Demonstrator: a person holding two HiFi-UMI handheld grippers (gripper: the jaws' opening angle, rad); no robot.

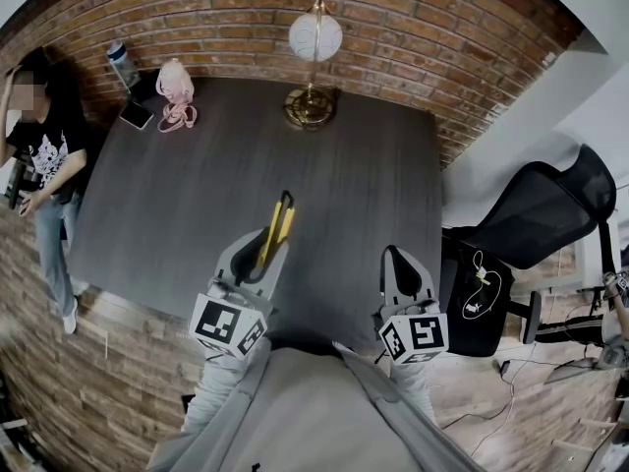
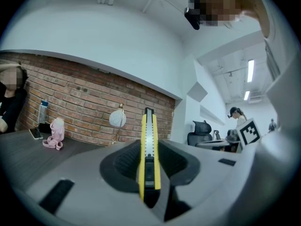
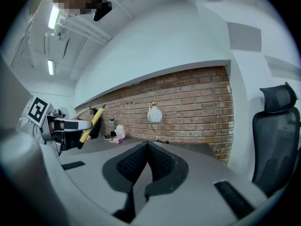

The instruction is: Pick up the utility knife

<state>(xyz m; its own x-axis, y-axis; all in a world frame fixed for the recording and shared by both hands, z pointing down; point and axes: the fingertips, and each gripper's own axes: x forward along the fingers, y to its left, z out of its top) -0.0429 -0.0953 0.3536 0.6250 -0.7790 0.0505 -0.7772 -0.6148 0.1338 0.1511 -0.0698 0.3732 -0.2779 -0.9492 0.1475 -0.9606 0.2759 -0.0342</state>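
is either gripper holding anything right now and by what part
The left gripper holds the yellow utility knife, clamped by its near half, with the rest sticking out past the jaws. The right gripper is shut and holds nothing.

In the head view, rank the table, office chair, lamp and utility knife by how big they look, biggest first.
1. table
2. office chair
3. lamp
4. utility knife, smallest even though the left hand-held gripper holds it nearer the camera than the rest.
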